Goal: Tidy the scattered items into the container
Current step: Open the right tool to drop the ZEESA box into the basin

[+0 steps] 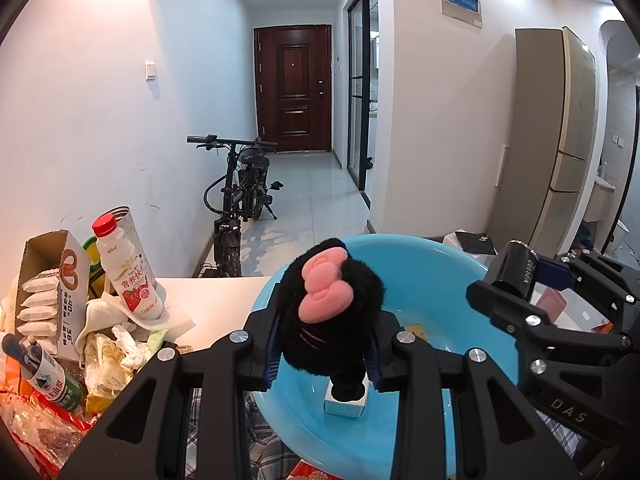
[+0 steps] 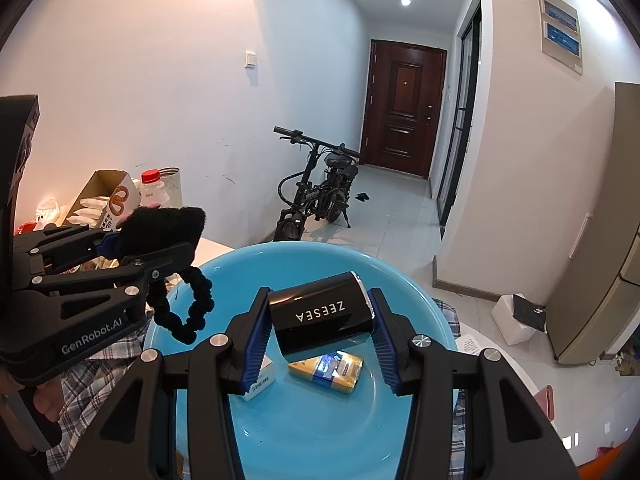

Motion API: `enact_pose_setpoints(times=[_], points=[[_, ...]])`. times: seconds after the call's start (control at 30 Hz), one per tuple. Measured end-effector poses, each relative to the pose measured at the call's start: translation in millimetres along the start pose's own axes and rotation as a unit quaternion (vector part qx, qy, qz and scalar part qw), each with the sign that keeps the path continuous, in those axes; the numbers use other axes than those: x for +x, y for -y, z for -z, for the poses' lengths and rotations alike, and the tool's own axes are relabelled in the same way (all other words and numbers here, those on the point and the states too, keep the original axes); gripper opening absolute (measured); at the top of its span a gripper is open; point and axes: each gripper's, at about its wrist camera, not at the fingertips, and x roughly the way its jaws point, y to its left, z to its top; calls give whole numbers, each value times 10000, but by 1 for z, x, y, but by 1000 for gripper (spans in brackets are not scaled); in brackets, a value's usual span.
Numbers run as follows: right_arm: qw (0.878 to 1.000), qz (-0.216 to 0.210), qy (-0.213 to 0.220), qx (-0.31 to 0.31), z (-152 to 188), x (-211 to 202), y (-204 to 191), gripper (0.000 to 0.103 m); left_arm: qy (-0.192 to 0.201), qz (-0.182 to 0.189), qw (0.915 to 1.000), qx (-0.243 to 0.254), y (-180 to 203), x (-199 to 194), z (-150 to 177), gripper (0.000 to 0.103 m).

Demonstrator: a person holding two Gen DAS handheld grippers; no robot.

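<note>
My left gripper (image 1: 324, 344) is shut on a black fuzzy hair tie with a pink bow (image 1: 326, 300) and holds it over the blue basin (image 1: 432, 280). It also shows in the right wrist view (image 2: 160, 236), with its loop (image 2: 188, 312) hanging over the basin's left rim. My right gripper (image 2: 320, 332) is shut on a black ZEESEA box (image 2: 320, 316), held above the basin (image 2: 304, 432). In the basin lie a yellow and blue pack (image 2: 328, 370) and a small white box (image 2: 262, 376), which also shows in the left wrist view (image 1: 346, 404).
A pile of clutter sits on the white table at the left: a cardboard box of white packets (image 1: 48, 292), a red-capped drink bottle (image 1: 128, 276), a green-labelled bottle (image 1: 44, 376), wrappers (image 1: 108, 360). A plaid cloth (image 2: 96, 364) lies under the basin. A bike (image 1: 240, 196) stands in the hallway.
</note>
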Motion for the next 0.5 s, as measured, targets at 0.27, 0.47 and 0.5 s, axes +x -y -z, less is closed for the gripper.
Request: enact_pose_setpoints(times=[0.27,0.47,0.5], points=[[9997,251,8,9,0,0,3,90,-21,-14,10000,-13,0,1,0,32],[9993,362,62,42,-2,-5,8,90,4,40,10000,-10,0,1,0,32],[9993,374,74,60,-3,-6,8,90,-3,36,10000,-12,0,1,0,32]])
